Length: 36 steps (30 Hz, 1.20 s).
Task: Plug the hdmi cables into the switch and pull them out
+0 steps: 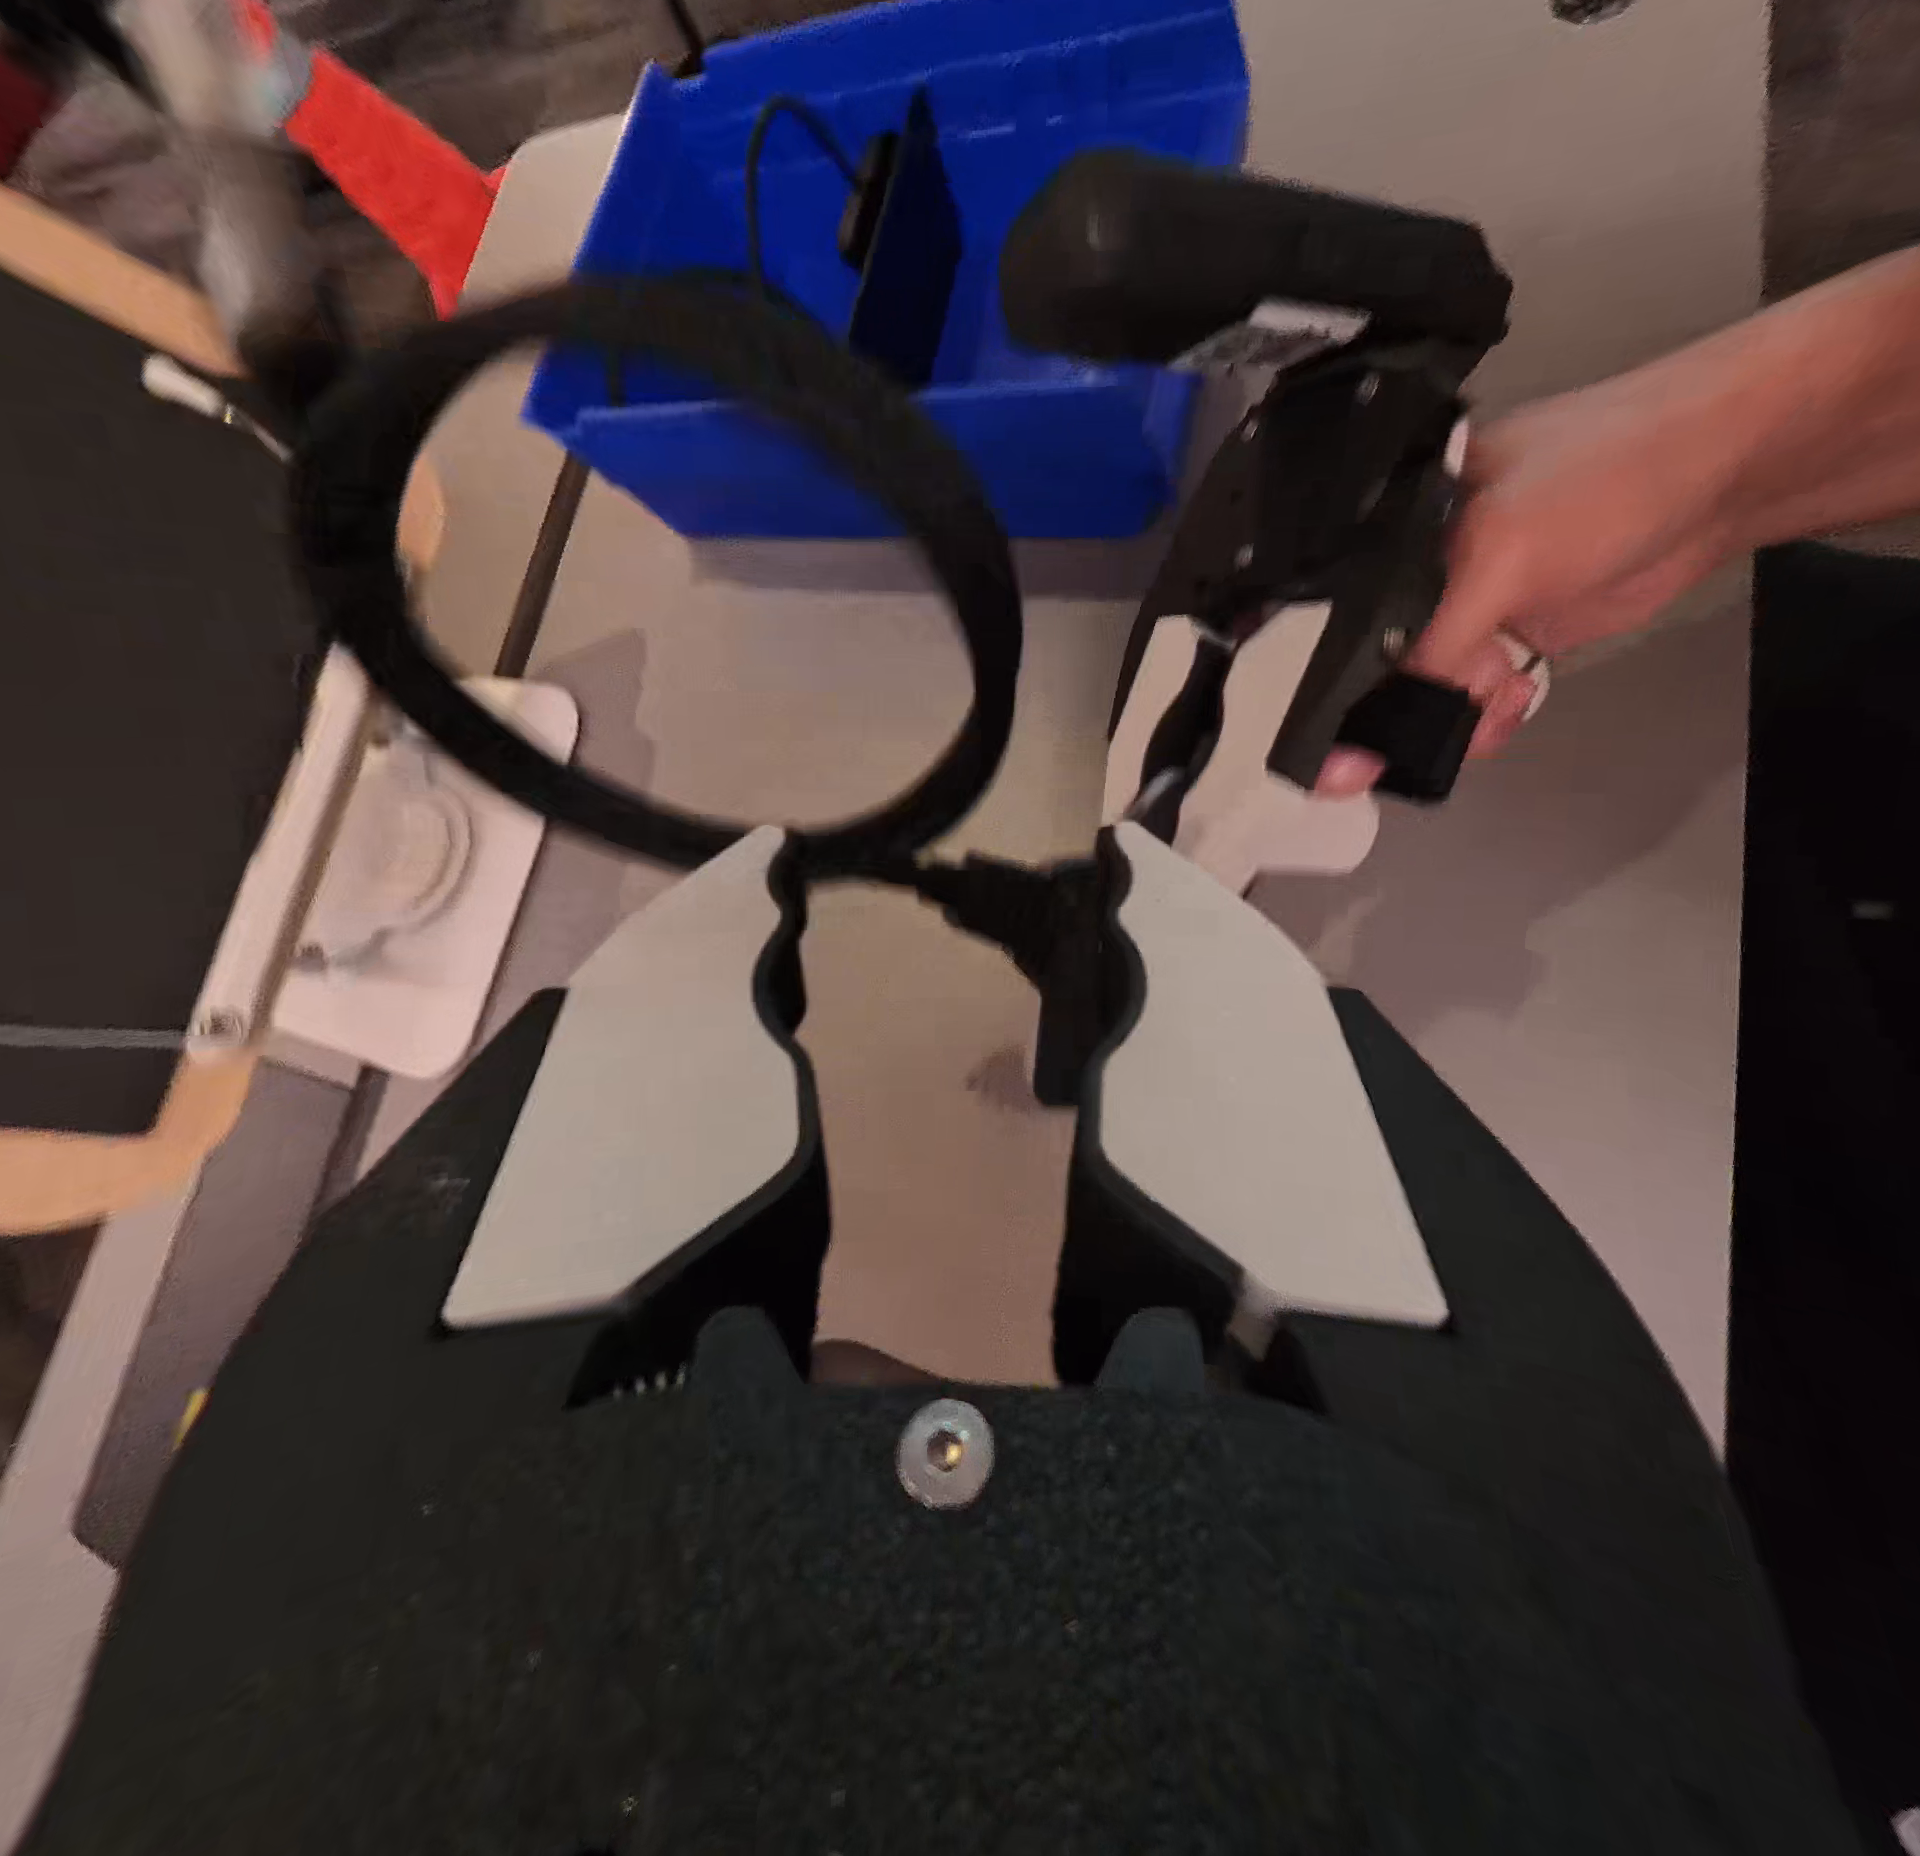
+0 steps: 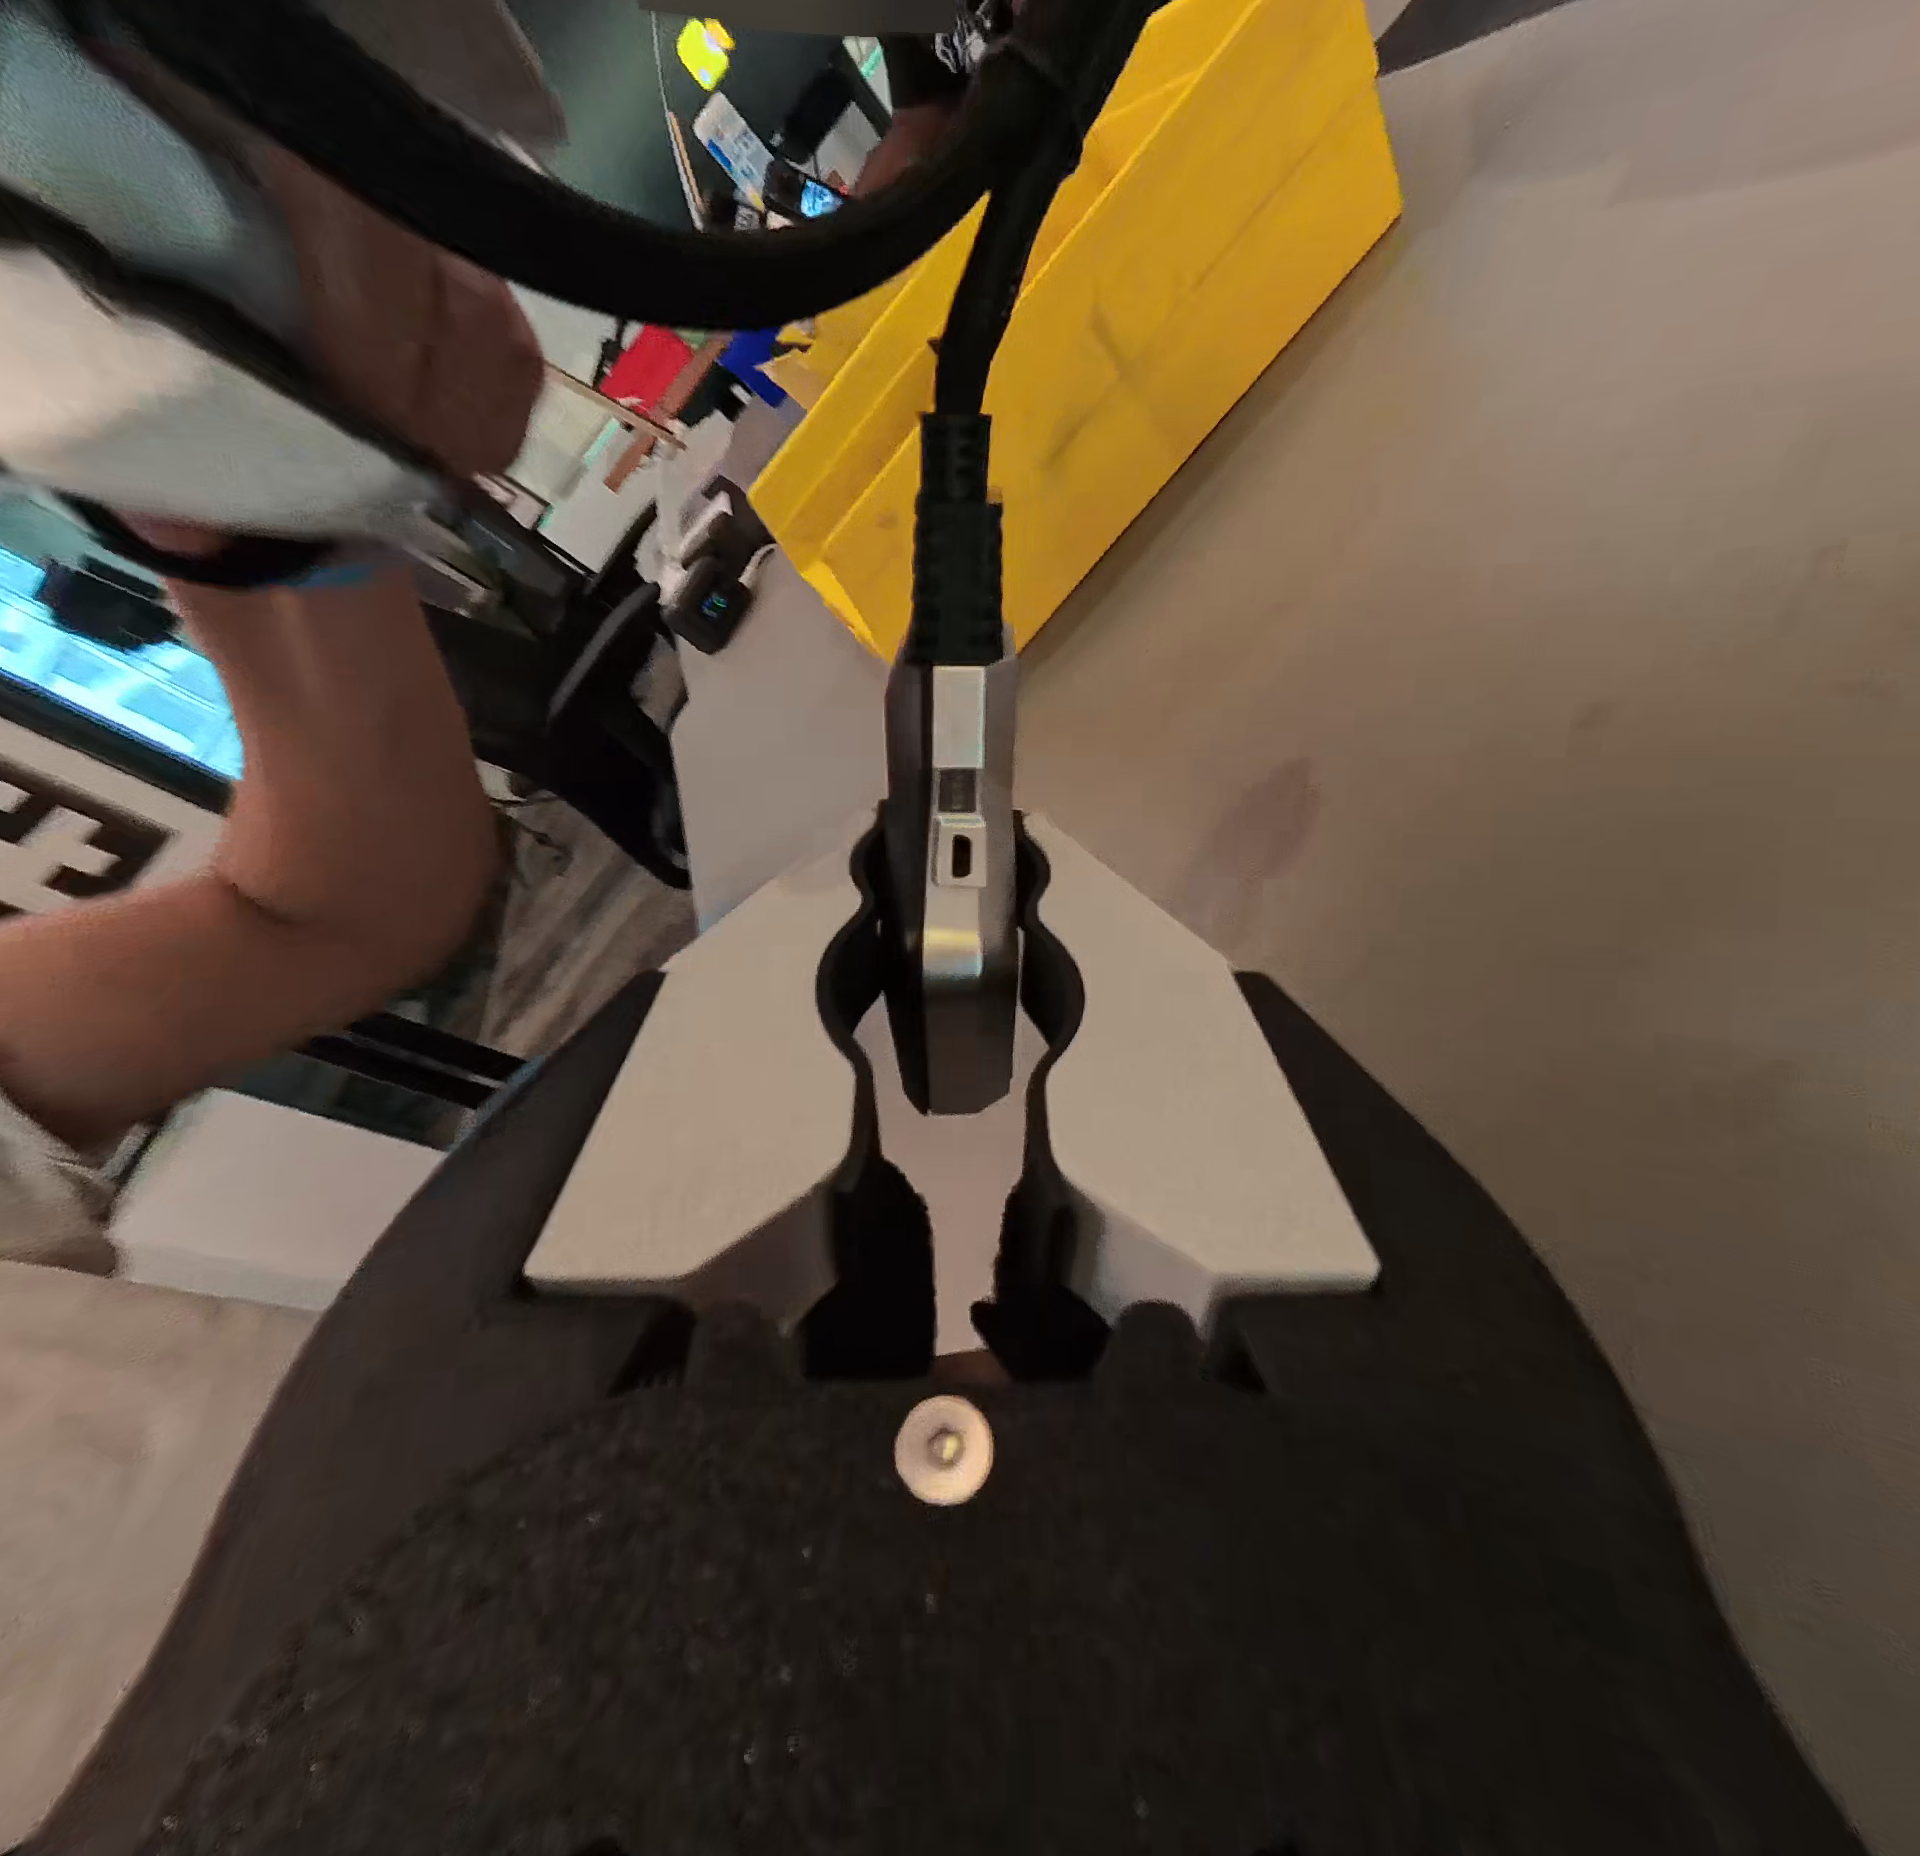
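My right gripper [image 2: 951, 850] is shut on a thin grey switch [image 2: 956, 985], held edge-on. A black HDMI plug [image 2: 956, 559] sits in the switch's far end, and its braided cable [image 2: 644, 258] arcs up and left. In the left wrist view the cable [image 1: 665, 757] forms a big loop, and its plug [image 1: 987, 887] runs into the dark switch [image 1: 1062, 985] beside my left gripper's right finger. My left gripper [image 1: 951, 871] is open, with the plug and cable crossing the gap at its tips. The right gripper [image 1: 1236, 819] shows at upper right, held by a hand.
A blue bin [image 1: 1039, 92] with a small black device and a thin wire stands at the back of the pale table [image 1: 1558, 975]. A yellow bin [image 2: 1195, 300] stands beyond the right gripper. A black board with a wooden edge [image 1: 104, 663] lies left. Across from one pair of fingers to the other is roughly 10 cm.
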Tool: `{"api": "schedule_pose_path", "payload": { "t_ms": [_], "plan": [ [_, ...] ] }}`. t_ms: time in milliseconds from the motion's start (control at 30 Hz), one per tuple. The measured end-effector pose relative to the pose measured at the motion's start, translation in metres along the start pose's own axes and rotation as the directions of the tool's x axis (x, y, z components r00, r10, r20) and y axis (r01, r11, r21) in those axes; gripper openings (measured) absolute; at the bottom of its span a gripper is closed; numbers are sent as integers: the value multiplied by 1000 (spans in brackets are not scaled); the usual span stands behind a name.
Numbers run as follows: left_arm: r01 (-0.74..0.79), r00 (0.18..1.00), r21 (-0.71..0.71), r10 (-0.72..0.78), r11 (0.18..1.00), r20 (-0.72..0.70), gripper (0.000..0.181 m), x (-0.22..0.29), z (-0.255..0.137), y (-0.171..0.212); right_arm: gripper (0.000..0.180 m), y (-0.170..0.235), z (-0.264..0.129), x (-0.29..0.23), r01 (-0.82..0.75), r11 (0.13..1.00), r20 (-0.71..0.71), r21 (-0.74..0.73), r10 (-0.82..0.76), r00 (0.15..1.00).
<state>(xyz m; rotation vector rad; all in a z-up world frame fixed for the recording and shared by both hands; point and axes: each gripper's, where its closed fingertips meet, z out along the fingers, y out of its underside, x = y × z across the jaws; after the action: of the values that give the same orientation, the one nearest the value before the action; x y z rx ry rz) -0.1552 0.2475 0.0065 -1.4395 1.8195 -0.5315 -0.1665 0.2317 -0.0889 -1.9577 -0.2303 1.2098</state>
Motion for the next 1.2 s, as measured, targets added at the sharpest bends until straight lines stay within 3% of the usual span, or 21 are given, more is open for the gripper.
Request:
{"api": "schedule_pose_path", "payload": {
  "t_ms": [100,267,367,467,600,733,833,967,1067,1200],
  "plan": [
    [59,998,45,-58,997,-21,60,18,-6,39,20,-2,-4,-11,-101,995,102,1,100,990],
    [57,998,-38,-58,998,-31,81,59,17,90,21,0,2,-28,-218,974,230,-53,225,947],
    [58,998,-18,-57,998,13,78,62,27,94,21,14,12,-38,-253,957,267,-140,283,921],
    [42,999,0,-42,999,-15,59,69,34,100,21,20,19,-39,-247,956,260,-158,282,924],
    [122,983,32,-117,992,-144,58,72,30,101,27,22,19,-39,-112,982,260,-155,150,954],
    [225,941,26,-210,974,-267,57,52,18,99,44,15,-3,-32,258,961,178,-95,-239,955],
    [274,907,4,-257,962,-334,57,33,11,97,57,-3,-26,-17,574,816,-13,-70,-576,817],
    [313,833,-69,-309,947,-459,58,23,14,95,60,-26,-34,-20,879,459,-203,-131,-880,430],
    [320,772,-118,-331,940,-543,57,23,21,89,59,-38,-20,-28,963,169,-248,-208,-962,115],
    [334,693,-135,-340,933,-636,57,29,26,76,58,-35,7,-18,966,-2,-185,-259,-981,-51]
  ]
}}
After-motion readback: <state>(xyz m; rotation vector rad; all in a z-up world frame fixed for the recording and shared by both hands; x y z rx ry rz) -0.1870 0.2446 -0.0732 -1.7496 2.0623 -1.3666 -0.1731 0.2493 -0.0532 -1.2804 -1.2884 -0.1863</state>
